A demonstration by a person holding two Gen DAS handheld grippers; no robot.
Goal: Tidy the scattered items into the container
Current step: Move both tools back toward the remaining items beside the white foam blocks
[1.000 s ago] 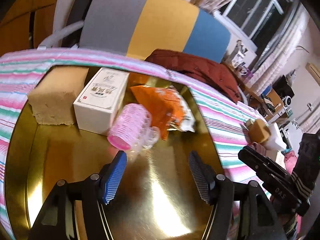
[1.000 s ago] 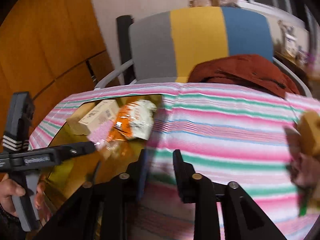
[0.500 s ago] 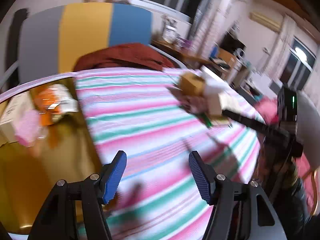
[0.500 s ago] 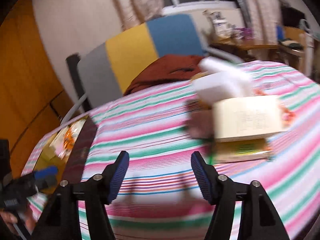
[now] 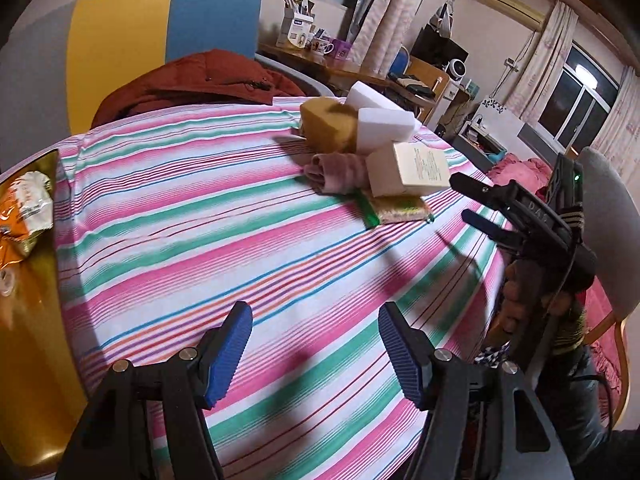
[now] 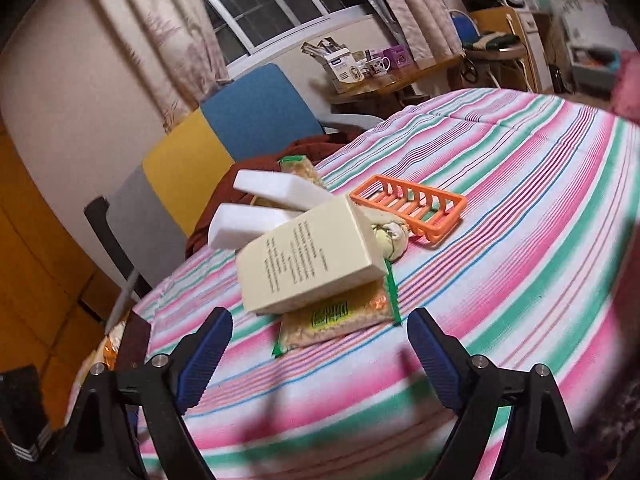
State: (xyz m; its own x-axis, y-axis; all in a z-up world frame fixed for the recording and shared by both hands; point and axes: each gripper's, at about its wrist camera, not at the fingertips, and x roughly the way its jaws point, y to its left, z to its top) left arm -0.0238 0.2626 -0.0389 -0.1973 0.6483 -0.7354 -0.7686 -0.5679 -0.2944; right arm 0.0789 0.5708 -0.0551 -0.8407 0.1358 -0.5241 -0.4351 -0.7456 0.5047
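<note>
While both tongs widen over bare striped tabletop (image 5: 200, 240), left tongs (image 5: 316, 354) and right tongs (image 6: 320, 354) empty, scattered pile (image 5: 372, 160) far right near the edge, gold container (image 5: 28, 320) at left edge, orange rack (image 6: 412, 204) visible only from right wrist

The table (image 5: 240, 240) wears a striped cloth (image 6: 520, 208); on it lie a gold tray (image 5: 28, 340), cream box (image 6: 308, 264), snack packet (image 6: 340, 320) and orange rack (image 6: 412, 204).
</note>
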